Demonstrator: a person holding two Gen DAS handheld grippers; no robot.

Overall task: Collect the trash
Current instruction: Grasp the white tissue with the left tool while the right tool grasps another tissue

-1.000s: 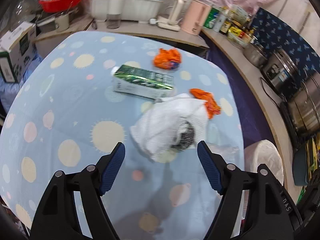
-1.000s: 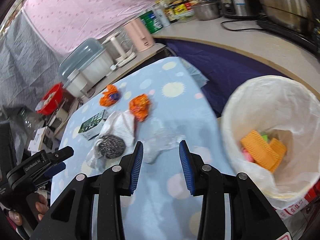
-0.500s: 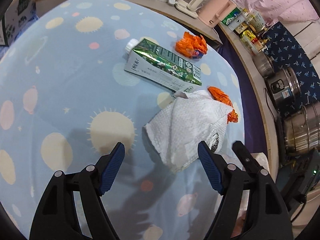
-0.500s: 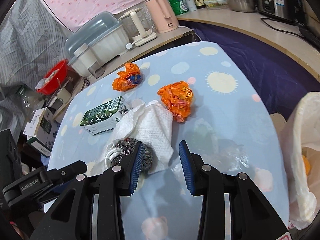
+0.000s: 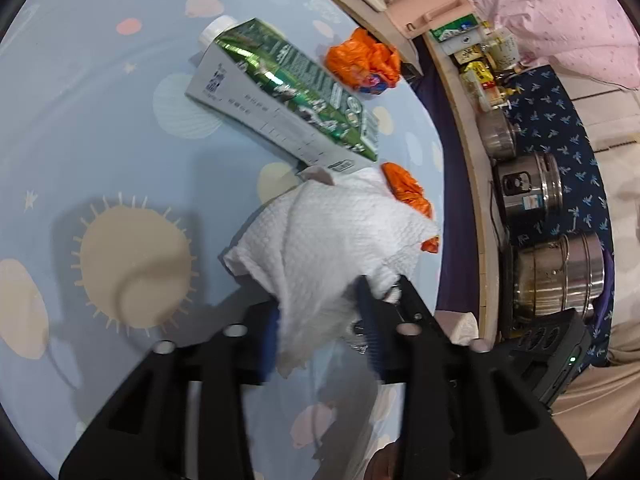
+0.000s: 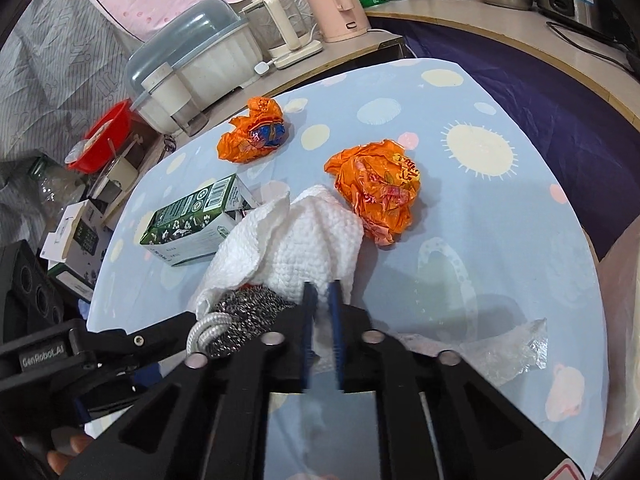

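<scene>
A white paper towel (image 5: 324,240) lies crumpled on the blue spotted tablecloth (image 5: 100,128), draped over a steel wool scrubber (image 6: 244,312). My left gripper (image 5: 316,332) is shut on the towel's near edge. My right gripper (image 6: 322,316) is shut on the towel's other corner (image 6: 316,240). A green carton (image 5: 288,92) lies beyond the towel. Two orange crumpled wrappers (image 6: 378,188) (image 6: 254,132) lie further back. The left gripper also shows in the right wrist view (image 6: 120,344) beside the scrubber.
A crumpled clear plastic film (image 6: 496,348) lies at the table's right edge. A counter with a pink kettle (image 6: 336,4), steel pots (image 5: 560,276) and a dish box (image 6: 192,60) curves around the table. The white bin bag's rim (image 6: 624,280) is at far right.
Both grippers have moved in onto the paper towel and closed on it; earlier the left was wide open and the right partly open. The towel's edges are bunched up between the fingers.
</scene>
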